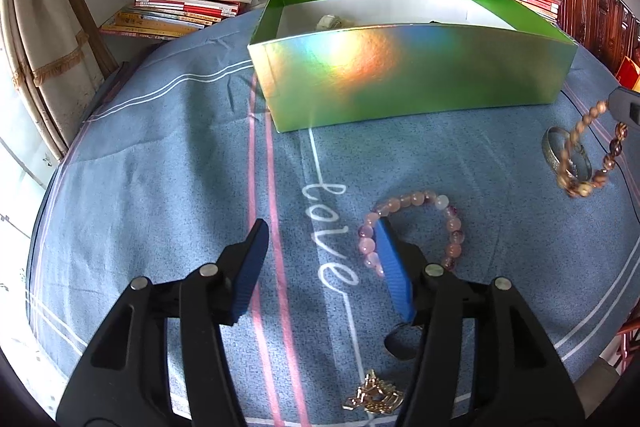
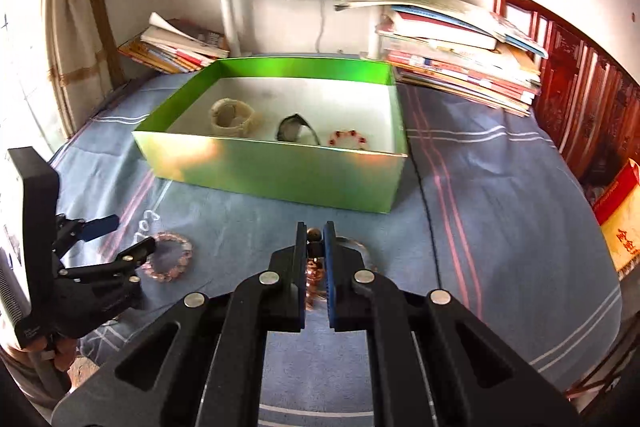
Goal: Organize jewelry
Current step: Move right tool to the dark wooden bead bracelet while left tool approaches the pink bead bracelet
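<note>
Jaws of the right gripper (image 2: 313,227) pinch an amber bracelet (image 1: 580,163) lifted above the cloth (image 1: 160,207); left gripper (image 1: 320,231) gapes over a pink bracelet (image 1: 416,223); green box (image 2: 280,171) holds three pieces.

We see a green box (image 2: 280,171), open, holding a cream bangle (image 2: 233,117), a dark piece (image 2: 296,129) and a red-beaded ring (image 2: 347,139); pink beads (image 1: 412,227) lie flat on the cloth, amber beads (image 1: 580,163) hang lifted over a silver bangle (image 1: 554,151)

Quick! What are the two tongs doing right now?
Left tongs: open, holding nothing, by the pink bracelet.
Right tongs: shut on the brown bracelet.
</note>
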